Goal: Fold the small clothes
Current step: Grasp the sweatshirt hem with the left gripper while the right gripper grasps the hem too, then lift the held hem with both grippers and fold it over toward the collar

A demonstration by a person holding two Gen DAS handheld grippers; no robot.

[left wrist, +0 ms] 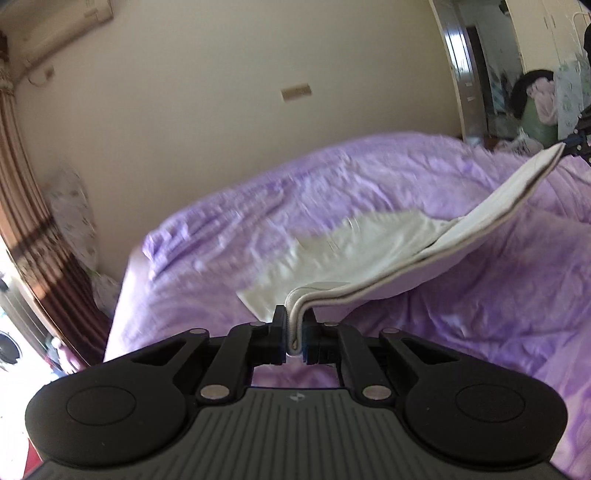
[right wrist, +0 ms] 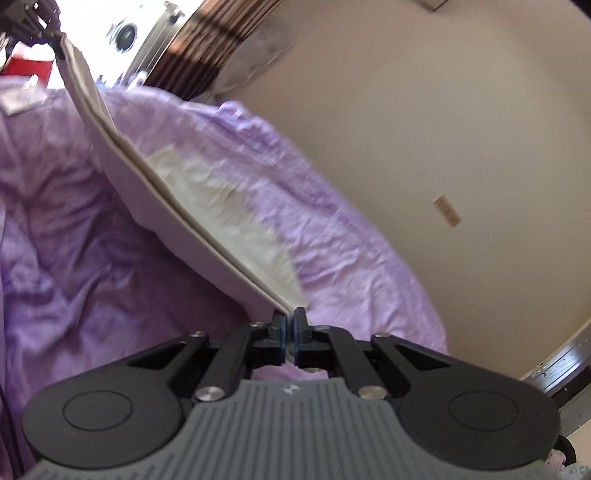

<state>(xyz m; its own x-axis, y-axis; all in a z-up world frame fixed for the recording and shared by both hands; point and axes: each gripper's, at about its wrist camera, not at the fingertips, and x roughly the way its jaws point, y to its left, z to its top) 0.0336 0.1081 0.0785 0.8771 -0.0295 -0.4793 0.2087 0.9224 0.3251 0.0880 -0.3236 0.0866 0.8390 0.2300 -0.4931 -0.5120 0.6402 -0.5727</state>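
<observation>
A: Left gripper (left wrist: 294,328)?
B: Tilted downward, jaws clamped on the white garment's (left wrist: 388,236) waistband.
A: Right gripper (right wrist: 289,325)?
B: Likewise, jaws closed on the opposite corner at two o'clock, garment stretched above the bed (left wrist: 461,295).

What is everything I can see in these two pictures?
garment: one, cream white, stretched by its waistband between both grippers, the rest trailing on the bed
bedsheet: one, purple, crumpled, covers the bed
wall: beige, behind the bed
curtain: one, brown striped, at left
pillow: one, white patterned, against the wall
air conditioner: one, pale, high on the wall
clothes pile: dark and pink, past the doorway
left gripper: black, shut on the waistband
right gripper: black, shut on the other end
</observation>
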